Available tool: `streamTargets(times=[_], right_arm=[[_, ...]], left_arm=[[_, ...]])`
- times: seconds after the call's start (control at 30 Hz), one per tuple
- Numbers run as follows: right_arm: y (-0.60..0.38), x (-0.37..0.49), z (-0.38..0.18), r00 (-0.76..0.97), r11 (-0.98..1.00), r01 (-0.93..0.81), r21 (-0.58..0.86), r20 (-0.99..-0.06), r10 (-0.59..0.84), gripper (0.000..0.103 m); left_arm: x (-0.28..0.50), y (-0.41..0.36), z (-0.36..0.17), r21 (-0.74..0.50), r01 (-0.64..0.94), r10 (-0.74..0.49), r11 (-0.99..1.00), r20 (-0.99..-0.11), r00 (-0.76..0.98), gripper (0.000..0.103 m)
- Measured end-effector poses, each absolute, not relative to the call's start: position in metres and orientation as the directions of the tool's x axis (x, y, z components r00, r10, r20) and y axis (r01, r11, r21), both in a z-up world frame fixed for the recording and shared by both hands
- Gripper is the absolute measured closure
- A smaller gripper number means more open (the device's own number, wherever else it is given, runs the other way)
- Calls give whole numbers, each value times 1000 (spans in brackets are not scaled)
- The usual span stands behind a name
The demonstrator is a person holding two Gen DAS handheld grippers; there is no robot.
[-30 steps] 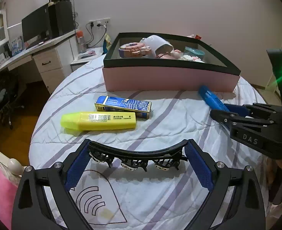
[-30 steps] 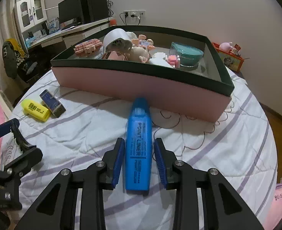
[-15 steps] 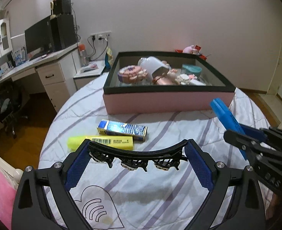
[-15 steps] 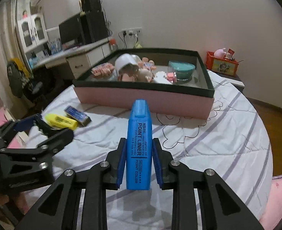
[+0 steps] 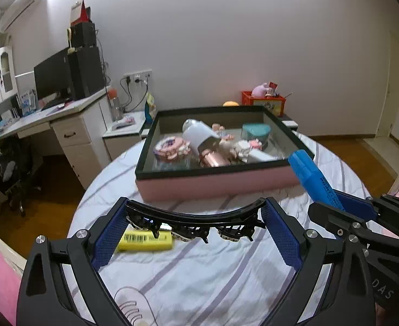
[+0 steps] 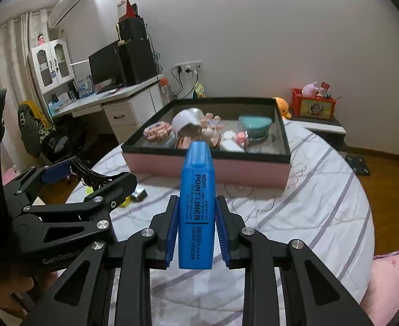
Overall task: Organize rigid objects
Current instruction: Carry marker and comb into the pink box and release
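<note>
My left gripper (image 5: 195, 216) is shut on a black hair clip (image 5: 194, 218), held crosswise between its blue pads, above the round table. My right gripper (image 6: 196, 214) is shut on a blue highlighter (image 6: 197, 203), raised above the table and pointing at the pink box (image 6: 253, 171). The highlighter also shows in the left wrist view (image 5: 314, 178), near the box's right front corner. The box (image 5: 213, 184) has a black rim and holds several toys and a white cup. A yellow highlighter (image 5: 145, 240) lies on the table below the clip.
The round table has a white cloth with purple stripes (image 5: 199, 277). A small blue box (image 6: 139, 191) lies partly hidden behind the left gripper. A desk with a monitor (image 5: 52, 80) stands at the left. A red toy crate (image 6: 314, 106) sits behind the table.
Both grippers have risen above the table. The right gripper closed on the blue highlighter and lifted it off the cloth. The left still holds the hair clip.
</note>
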State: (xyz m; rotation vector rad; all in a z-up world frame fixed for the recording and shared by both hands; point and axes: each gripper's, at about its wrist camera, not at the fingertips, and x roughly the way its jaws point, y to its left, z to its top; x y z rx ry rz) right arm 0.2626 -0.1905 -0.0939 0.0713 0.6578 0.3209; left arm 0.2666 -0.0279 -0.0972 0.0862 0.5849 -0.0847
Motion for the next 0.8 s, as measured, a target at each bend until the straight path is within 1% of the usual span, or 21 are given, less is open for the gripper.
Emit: streamTargets(times=[0.27,0.4,0.57,0.7,0.8], right_arm=[[-200,285,-80,763,952,-266,153,-570,305,77],[-203,303,-73,773,953,-267,144,-559,301,77],[-200,335,-66,773,956,-274,109,-567,286,77],[-199,369,-65,764,957,-275,94,-582,277,77],[-197,398,-71,746,956,-274,102,-605,279,77]], left_arm=[[288,-39,-78,91,112,-50,990,-517,855,6],[308,-40,-69,106,113,-44,988,-505,862,6],[341,-45,-61,147,116,-29,982,-495,868,6],[382,-45,-62,156,133,-33,979,-518,855,6],[416,-41,-69,144,145,-41,979,-557,830,6]])
